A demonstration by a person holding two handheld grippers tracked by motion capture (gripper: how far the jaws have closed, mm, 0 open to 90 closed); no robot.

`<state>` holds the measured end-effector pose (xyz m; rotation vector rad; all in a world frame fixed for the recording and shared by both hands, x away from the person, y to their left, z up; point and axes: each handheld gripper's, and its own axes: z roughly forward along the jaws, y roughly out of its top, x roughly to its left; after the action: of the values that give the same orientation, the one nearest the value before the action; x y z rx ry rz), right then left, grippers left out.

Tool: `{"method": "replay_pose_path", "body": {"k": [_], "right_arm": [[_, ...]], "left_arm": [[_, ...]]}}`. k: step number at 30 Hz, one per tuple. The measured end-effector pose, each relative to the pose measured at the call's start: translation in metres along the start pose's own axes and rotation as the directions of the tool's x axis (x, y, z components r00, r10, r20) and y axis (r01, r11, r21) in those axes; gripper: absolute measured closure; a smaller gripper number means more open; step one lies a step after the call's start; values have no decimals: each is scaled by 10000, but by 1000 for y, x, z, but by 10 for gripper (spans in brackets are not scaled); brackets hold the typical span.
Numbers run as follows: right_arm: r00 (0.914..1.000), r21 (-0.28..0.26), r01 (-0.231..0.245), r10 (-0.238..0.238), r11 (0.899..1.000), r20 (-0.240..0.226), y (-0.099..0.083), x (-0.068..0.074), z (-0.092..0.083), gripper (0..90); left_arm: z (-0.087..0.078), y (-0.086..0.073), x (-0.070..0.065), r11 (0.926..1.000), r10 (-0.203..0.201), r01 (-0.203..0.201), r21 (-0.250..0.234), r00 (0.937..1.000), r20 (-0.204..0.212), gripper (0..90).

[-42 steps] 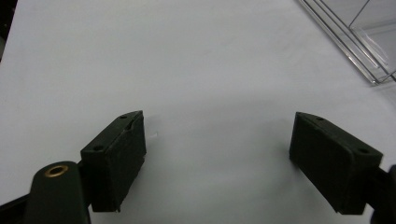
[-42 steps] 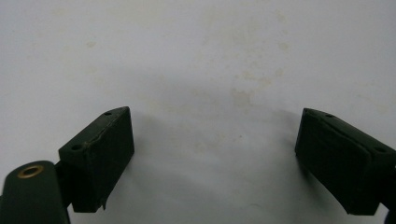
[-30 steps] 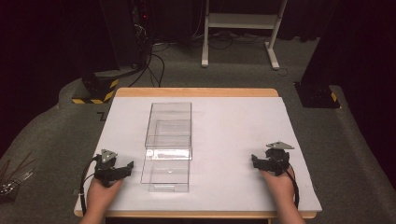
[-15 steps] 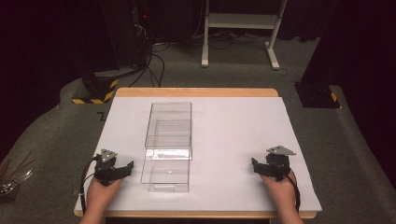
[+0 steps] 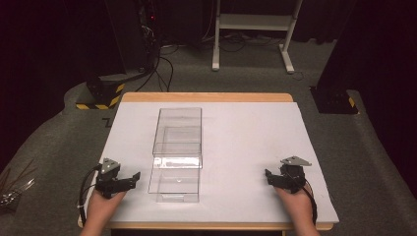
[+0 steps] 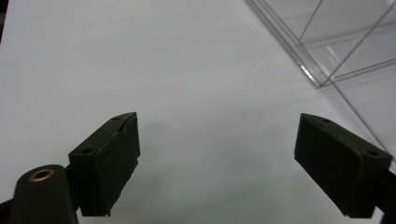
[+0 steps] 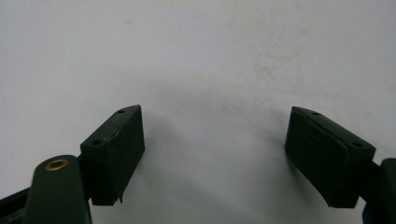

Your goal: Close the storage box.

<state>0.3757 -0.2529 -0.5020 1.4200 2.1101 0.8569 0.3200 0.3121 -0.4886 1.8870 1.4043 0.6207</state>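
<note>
Nothing handled yet, looks like the very start. Clear plastic box (image 5: 178,147) sits left of centre on the white table (image 5: 246,142), long axis running near to far; it reads as two stacked transparent sections, the near one sticking out toward the person. Left gripper (image 5: 132,178) rests just beside the box's near left corner, jaws spread and just been opening, nothing between them. Right gripper (image 5: 269,177) sits well apart at near right, jaws spread and empty. Reach, grasp and any moving or opening of the box all remain.
</note>
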Motion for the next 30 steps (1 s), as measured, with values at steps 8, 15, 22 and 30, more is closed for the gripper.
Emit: {"method": "replay_pose_path", "body": {"k": [8,15,22,30], "right_arm": [[10000,-14,-43,43,10000,3,0,0,0,197],[10000,-47,-39,39,10000,2,-1,0,0,197],[10000,-54,-28,28,10000,-1,-1,0,0,197],[10000,-54,-30,30,10000,-8,-1,0,0,197]], "left_arm": [[-20,8,-2,9982,123,-121,-586,9999,25,149],[-29,13,-5,9968,279,-265,-757,9994,182,148],[-38,21,-12,9935,360,-306,-1096,9982,477,147],[-46,26,-22,9878,379,-237,-1540,9952,899,144]]}}
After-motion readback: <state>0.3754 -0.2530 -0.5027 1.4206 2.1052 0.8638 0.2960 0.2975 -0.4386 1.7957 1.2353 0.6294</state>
